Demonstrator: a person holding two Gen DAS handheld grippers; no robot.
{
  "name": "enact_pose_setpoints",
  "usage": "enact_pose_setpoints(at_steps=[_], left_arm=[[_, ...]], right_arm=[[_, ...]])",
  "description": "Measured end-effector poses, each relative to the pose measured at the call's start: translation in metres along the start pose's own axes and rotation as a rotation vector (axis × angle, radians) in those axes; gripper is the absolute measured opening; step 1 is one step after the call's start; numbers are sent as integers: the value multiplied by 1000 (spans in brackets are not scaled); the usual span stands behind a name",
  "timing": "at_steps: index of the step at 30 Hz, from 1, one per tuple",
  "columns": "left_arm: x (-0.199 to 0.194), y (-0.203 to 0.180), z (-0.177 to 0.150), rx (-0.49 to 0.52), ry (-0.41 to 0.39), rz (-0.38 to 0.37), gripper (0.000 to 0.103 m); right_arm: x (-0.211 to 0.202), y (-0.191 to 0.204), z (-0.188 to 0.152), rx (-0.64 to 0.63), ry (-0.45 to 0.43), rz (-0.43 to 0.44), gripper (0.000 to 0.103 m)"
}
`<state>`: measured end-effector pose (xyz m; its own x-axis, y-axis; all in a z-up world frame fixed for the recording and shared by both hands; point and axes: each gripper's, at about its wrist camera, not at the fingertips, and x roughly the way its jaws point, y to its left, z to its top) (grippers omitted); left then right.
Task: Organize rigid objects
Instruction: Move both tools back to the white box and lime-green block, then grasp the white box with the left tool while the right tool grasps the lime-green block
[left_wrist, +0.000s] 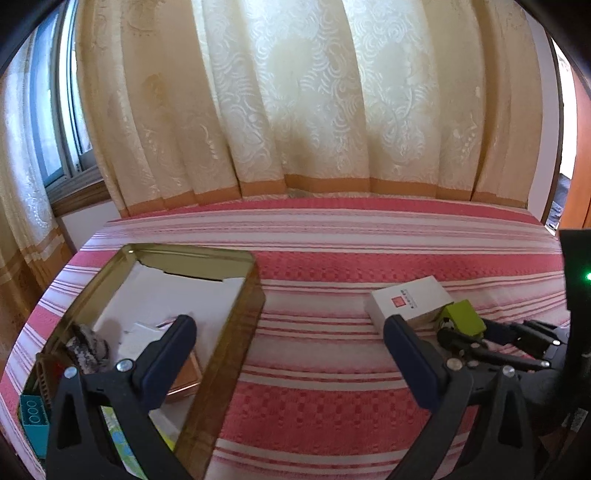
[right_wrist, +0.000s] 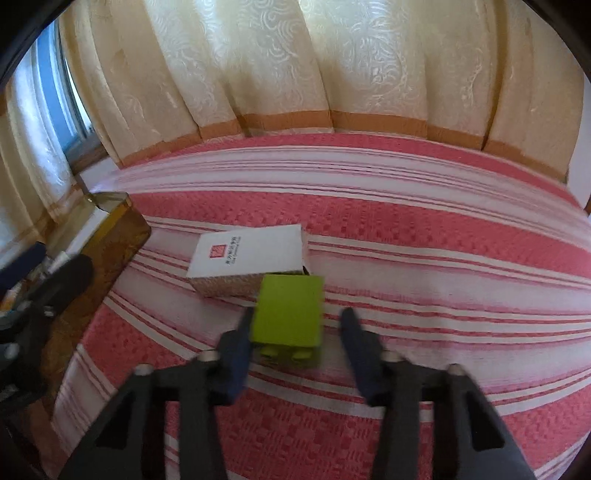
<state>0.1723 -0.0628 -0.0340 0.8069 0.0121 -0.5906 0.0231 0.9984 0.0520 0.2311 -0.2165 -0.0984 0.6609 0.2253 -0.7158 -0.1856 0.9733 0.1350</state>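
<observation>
A gold tin box (left_wrist: 236, 314) sits open on the red-and-white striped bed at the left; its corner shows in the right wrist view (right_wrist: 110, 229). It holds a teal brick (left_wrist: 33, 419), a knitted item and cards. A white flat box (left_wrist: 410, 301) (right_wrist: 247, 251) lies mid-bed. A lime green brick (right_wrist: 290, 314) (left_wrist: 463, 317) lies beside it, between the fingers of my open right gripper (right_wrist: 297, 321); the left finger is near it, the right finger apart. My left gripper (left_wrist: 290, 325) is open and empty, its left finger over the tin.
Cream curtains (left_wrist: 295, 110) hang behind the bed's far edge. A window (left_wrist: 62, 129) is at the left. The striped bedspread (right_wrist: 424, 240) stretches right of the boxes.
</observation>
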Motion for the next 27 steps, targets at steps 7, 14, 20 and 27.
enact_pose_setpoints(at_steps=[7, 14, 20, 27], left_arm=[[23, -35, 9, 51, 72, -65, 103], [50, -74, 18, 96, 108, -124, 103], [63, -95, 20, 143, 136, -168, 103], [81, -100, 21, 145, 181, -166, 103]], right_arm=[[-13, -29, -2, 70, -53, -57, 34], [-21, -68, -5, 170, -71, -102, 34], [-26, -69, -7, 177, -93, -118, 34], [-26, -68, -7, 169, -99, -122, 34]])
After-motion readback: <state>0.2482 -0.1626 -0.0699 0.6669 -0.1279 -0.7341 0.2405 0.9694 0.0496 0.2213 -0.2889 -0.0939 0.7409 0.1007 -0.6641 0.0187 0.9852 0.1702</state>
